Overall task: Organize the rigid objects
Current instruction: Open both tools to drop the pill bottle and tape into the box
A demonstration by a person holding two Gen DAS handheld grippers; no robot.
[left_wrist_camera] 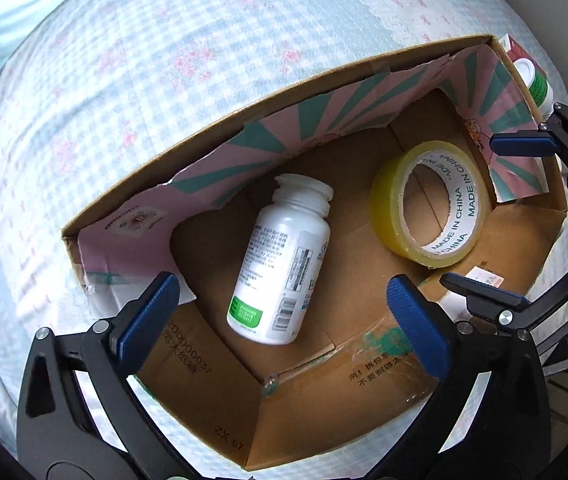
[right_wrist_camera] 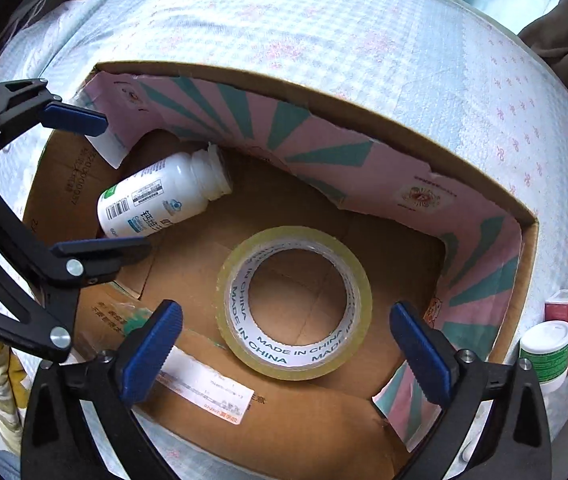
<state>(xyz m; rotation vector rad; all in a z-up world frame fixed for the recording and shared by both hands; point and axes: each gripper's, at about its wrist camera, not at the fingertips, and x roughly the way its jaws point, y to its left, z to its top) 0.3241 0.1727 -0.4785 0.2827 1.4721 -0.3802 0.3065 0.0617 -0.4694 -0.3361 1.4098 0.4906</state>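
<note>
An open cardboard box [left_wrist_camera: 344, 412] [right_wrist_camera: 344, 156] with pink and green striped inner flaps stands on a bed. Inside it a white bottle [left_wrist_camera: 280, 264] [right_wrist_camera: 156, 200] with a green label patch lies on its side. Beside the bottle a roll of clear yellowish tape [left_wrist_camera: 386, 208] [right_wrist_camera: 292, 354] lies flat on the box floor. My left gripper [left_wrist_camera: 282, 304] [right_wrist_camera: 96, 184] hangs open above the bottle, its blue pads apart from it. My right gripper [right_wrist_camera: 286, 320] [left_wrist_camera: 500, 216] hangs open above the tape roll with nothing held.
A blue checked quilt [left_wrist_camera: 164, 80] [right_wrist_camera: 324, 20] surrounds the box. Outside the box's right wall stand a white bottle with a green label [right_wrist_camera: 548, 352] [left_wrist_camera: 536, 84] and a red carton [right_wrist_camera: 562, 306]. A white shipping label [right_wrist_camera: 204, 392] is stuck on the near flap.
</note>
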